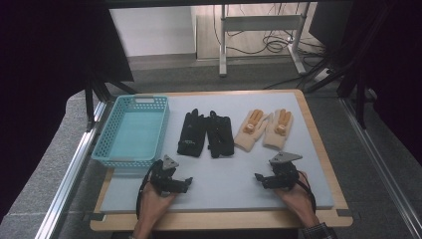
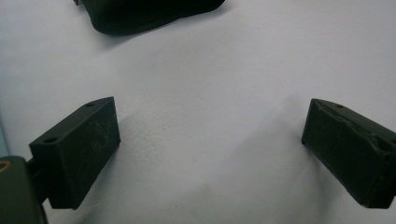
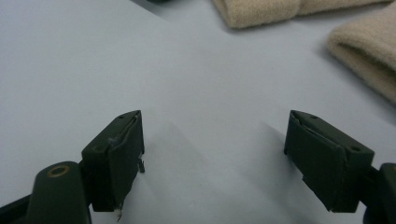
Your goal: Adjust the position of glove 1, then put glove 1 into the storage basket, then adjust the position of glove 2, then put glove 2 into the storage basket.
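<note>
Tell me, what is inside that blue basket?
The blue basket holds nothing visible; its floor is bare. Its near wall hides a thin strip of floor.

A matt, smooth grey sheet (image 1: 224, 174) is laid on the wood-edged bench (image 1: 318, 144). Fuzzy knitted cloth is seen on the beige gloves (image 1: 263, 129); the basket (image 1: 132, 132) is latticed plastic.

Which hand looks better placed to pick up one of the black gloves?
Left. The left tool sits open just below the black gloves, beside the blue basket; the right tool faces the beige gloves.
</note>
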Motion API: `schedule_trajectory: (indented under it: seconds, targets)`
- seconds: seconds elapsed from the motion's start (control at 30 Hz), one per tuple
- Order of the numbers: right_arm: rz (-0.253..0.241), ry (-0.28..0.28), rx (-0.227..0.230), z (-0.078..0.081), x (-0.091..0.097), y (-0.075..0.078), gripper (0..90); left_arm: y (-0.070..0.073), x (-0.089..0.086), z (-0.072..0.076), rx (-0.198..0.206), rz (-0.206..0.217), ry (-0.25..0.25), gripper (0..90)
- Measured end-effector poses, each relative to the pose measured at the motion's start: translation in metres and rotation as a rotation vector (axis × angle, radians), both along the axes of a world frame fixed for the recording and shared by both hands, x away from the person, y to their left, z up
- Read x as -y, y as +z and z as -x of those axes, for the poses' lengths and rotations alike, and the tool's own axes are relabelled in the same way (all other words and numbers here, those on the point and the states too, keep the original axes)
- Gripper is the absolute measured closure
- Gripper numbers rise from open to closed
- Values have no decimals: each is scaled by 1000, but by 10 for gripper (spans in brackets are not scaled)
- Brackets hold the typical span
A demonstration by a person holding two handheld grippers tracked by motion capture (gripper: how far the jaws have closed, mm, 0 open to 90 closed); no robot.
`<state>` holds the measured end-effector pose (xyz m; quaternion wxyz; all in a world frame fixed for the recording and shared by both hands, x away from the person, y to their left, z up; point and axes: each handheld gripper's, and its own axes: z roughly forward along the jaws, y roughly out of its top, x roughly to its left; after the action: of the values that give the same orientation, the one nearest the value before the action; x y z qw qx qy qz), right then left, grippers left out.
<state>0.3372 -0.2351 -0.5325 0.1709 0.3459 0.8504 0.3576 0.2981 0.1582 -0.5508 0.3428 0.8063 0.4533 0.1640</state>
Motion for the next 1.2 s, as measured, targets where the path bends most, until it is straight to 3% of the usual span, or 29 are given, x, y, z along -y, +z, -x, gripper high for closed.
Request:
schedule_trajectory:
  seconds: [0.37, 1.2]
  targets:
    - [10, -7, -4, -1, -1, -1, 137, 0, 0, 0, 2, 1, 2, 46]
    - [10, -12, -3, 0, -1, 0, 142, 0, 0, 0, 2, 3, 3, 48]
